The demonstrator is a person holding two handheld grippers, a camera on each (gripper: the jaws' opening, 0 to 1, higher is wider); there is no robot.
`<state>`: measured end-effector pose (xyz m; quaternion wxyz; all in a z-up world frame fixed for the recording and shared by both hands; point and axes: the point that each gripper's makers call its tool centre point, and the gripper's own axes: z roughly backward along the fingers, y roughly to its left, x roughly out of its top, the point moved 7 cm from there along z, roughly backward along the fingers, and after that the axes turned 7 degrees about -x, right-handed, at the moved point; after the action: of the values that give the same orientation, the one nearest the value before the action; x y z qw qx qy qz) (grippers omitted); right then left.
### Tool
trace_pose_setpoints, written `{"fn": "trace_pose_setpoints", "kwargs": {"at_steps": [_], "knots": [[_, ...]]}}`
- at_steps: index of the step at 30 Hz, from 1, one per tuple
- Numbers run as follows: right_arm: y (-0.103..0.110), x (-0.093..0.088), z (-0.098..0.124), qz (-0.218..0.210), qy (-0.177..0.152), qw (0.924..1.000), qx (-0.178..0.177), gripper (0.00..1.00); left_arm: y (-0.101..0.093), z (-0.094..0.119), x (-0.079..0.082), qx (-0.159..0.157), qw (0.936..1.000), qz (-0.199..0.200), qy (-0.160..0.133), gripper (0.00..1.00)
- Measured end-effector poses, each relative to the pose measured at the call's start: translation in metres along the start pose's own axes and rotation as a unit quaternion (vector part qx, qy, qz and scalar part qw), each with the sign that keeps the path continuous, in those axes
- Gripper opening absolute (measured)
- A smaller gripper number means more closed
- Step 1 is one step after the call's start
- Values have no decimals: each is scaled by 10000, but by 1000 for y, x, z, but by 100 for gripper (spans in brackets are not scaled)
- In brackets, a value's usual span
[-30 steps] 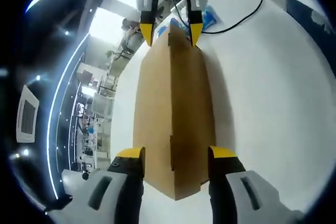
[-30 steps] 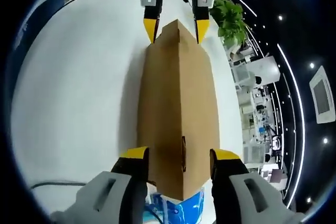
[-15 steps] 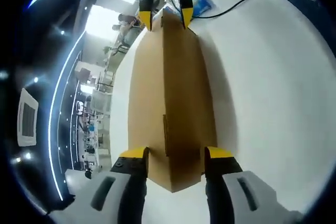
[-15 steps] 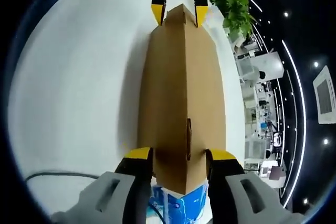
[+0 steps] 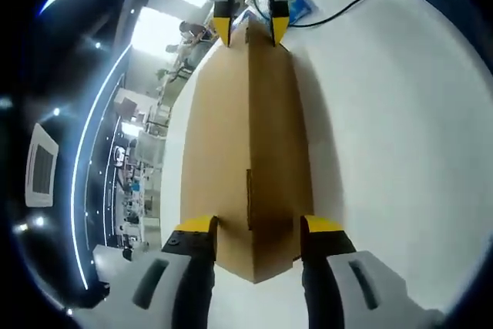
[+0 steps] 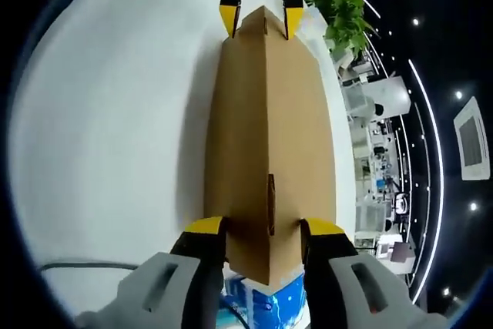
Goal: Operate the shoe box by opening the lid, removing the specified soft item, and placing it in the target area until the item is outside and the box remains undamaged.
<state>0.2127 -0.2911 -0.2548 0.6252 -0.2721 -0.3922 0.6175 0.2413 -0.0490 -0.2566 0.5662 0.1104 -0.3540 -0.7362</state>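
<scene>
shoe box (image 5: 246,152) pinched endwise on white table (image 5: 385,152), left gripper (image 5: 254,225) and right gripper (image 6: 262,227) apparently both clamping it.

left hand-held gripper (image 5: 254,225): jaws clamped on box end | right hand-held gripper (image 6: 262,226): jaws clamped on opposite end

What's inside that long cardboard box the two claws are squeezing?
That cannot be seen: the cardboard box is closed, held at opposite ends by the left gripper and right gripper. A blue-and-white packet peeks out beneath its near end.
</scene>
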Motion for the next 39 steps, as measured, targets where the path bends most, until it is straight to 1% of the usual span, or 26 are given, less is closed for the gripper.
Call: {"fn": "trace_pose_setpoints", "kwargs": {"at_steps": [2,4,6,7,8,10,11,19,26,29,31,39], "knots": [[0,0,-1,14,-8,10000,-26,37,-2,0,-1,88,9999,-99,17,46],[1,0,0,9,-12,10000,-61,37,-6,-2,-1,100,9999,-89,34,48],[1,0,0,12,-9,10000,-69,37,-3,-2,-1,166,9998,-122,72,44],[1,0,0,12,-11,10000,-67,37,0,-1,0,217,9997,-110,80,38],[1,0,0,11,-12,10000,-62,37,4,-1,1,263,9995,-118,106,38],[0,1,1,-12,-23,10000,-60,36,4,-2,2,169,9996,-103,185,38],[0,1,1,-15,-23,10000,-58,36,4,-2,2,175,9996,-106,184,38],[3,1,7,-34,7,10000,-52,36,-6,4,5,229,9997,-22,107,37],[9,2,17,-52,55,10000,-13,36,-13,11,7,210,9998,-13,25,37],[10,3,23,-237,55,9997,-1,35,-16,13,8,198,9998,-10,-23,37],[11,3,26,-278,80,9996,-7,33,-17,15,9,189,9998,11,-60,37],[14,5,30,-267,253,9993,7,32,-20,17,11,168,9997,-42,-169,37]]}}
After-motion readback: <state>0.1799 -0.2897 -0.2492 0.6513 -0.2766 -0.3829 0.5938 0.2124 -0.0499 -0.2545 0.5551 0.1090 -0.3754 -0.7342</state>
